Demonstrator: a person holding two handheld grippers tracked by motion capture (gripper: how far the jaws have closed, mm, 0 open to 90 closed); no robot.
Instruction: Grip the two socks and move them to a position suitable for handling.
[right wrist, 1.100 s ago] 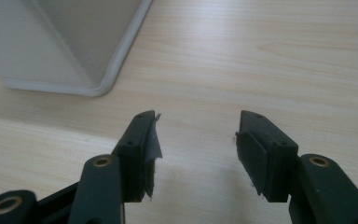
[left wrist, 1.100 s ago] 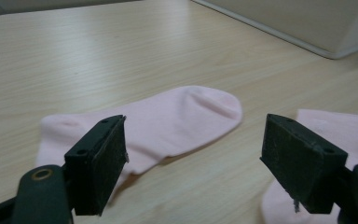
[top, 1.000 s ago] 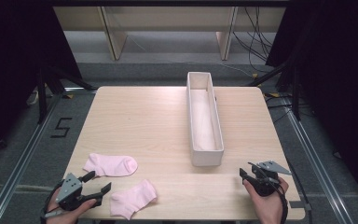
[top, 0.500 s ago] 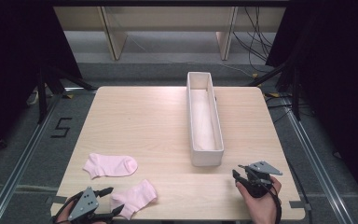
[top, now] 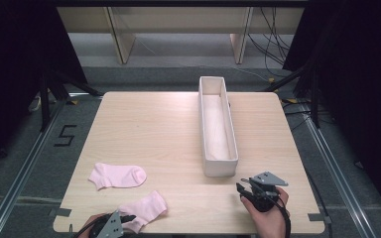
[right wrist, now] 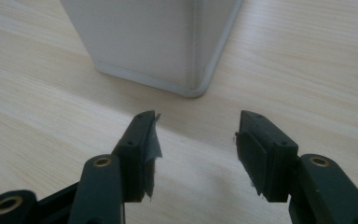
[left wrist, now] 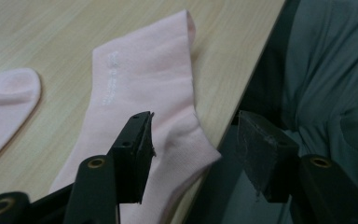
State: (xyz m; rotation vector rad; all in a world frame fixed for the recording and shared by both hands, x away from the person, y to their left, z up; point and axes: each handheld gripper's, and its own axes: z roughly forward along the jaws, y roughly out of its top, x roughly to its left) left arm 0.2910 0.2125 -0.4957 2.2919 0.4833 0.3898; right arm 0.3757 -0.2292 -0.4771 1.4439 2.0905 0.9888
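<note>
Left claw (left wrist: 193, 140) half-wide, just been closing, straddling near sock (left wrist: 144, 107) corner at table (left wrist: 242, 42) edge, pads clear.

Two socks (top: 117, 175) (top: 145, 209) near-left on table (top: 154, 129), box (top: 218, 127) right of them

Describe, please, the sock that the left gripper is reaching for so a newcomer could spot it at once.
Start at the wooden table and go to its near left edge. Of two pink socks, it is the near sock, hanging over that edge at the left gripper; the far sock lies fully on the tabletop.
</note>
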